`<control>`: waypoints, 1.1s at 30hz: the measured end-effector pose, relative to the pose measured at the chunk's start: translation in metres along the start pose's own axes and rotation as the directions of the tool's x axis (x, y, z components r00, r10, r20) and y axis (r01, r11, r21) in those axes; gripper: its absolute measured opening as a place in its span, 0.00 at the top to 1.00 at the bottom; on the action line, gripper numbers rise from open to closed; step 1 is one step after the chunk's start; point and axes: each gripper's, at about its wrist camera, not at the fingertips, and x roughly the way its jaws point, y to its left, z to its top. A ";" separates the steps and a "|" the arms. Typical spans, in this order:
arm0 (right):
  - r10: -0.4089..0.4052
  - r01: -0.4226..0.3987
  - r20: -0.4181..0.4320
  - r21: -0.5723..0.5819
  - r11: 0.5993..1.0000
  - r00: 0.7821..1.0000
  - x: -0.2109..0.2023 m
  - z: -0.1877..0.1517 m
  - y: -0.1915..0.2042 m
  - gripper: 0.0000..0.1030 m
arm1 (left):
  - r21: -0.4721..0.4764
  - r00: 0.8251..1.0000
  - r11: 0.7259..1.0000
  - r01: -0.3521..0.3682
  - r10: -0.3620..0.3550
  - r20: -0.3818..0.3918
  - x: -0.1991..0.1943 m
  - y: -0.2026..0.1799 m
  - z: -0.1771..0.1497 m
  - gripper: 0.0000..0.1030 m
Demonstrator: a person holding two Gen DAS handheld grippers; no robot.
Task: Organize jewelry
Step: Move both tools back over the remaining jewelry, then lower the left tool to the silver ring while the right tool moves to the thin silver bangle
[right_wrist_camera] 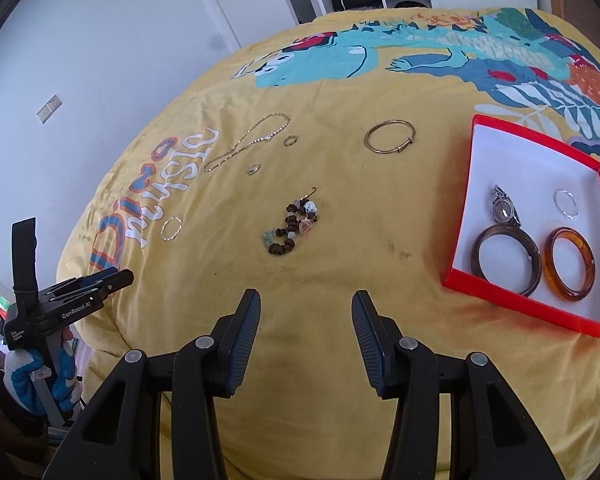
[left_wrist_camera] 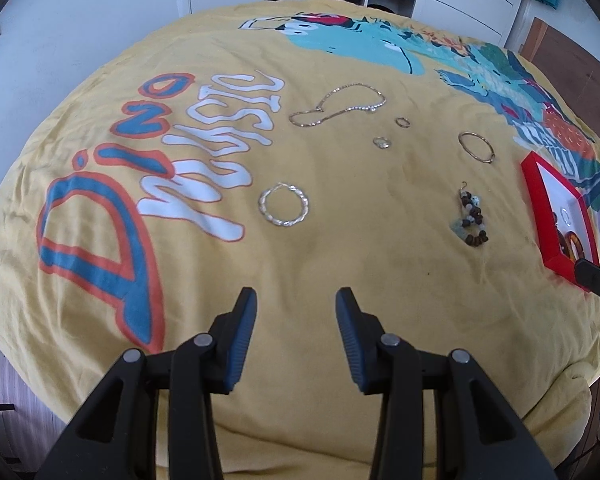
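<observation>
We see the jewelry spread loose over a yellow bedspread (right_wrist_camera: pixel 340 208) printed with a dinosaur and the words "Dino music". Nearest the middle lies a beaded bracelet (right_wrist_camera: pixel 294 226) of brown, pale and green beads, bunched in a heap. Beyond it sit two small rings (right_wrist_camera: pixel 253 169) (right_wrist_camera: pixel 290 141), well apart from each other, and past them a thin gold chain necklace (right_wrist_camera: pixel 246 142) in a loose loop. A plain gold bangle (right_wrist_camera: pixel 389 137) lies off to the right of the rings, and a twisted silver hoop (left_wrist_camera: pixel 284 204) rests beside the white lettering.

To the right stands a red box (right_wrist_camera: pixel 496 292) with a white inside (a lid or a tray, we cannot tell which). In it lie a dark bangle (right_wrist_camera: pixel 506 260), an amber bangle (right_wrist_camera: pixel 569 264) just beside it, a silver watch-like piece (right_wrist_camera: pixel 504 204) and a thin silver ring (right_wrist_camera: pixel 565 202).

Our left tool (left_wrist_camera: pixel 296 300) hangs over bare bedspread, jaws parted and holding nothing. Our right tool (right_wrist_camera: pixel 306 302) does the same, its jaws likewise apart and empty.
</observation>
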 end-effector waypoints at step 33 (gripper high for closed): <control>-0.002 0.001 0.032 0.009 1.000 0.999 0.056 0.078 -0.030 0.54 | 0.068 0.997 0.995 0.076 -0.076 -0.005 0.077 -0.060 0.090 0.62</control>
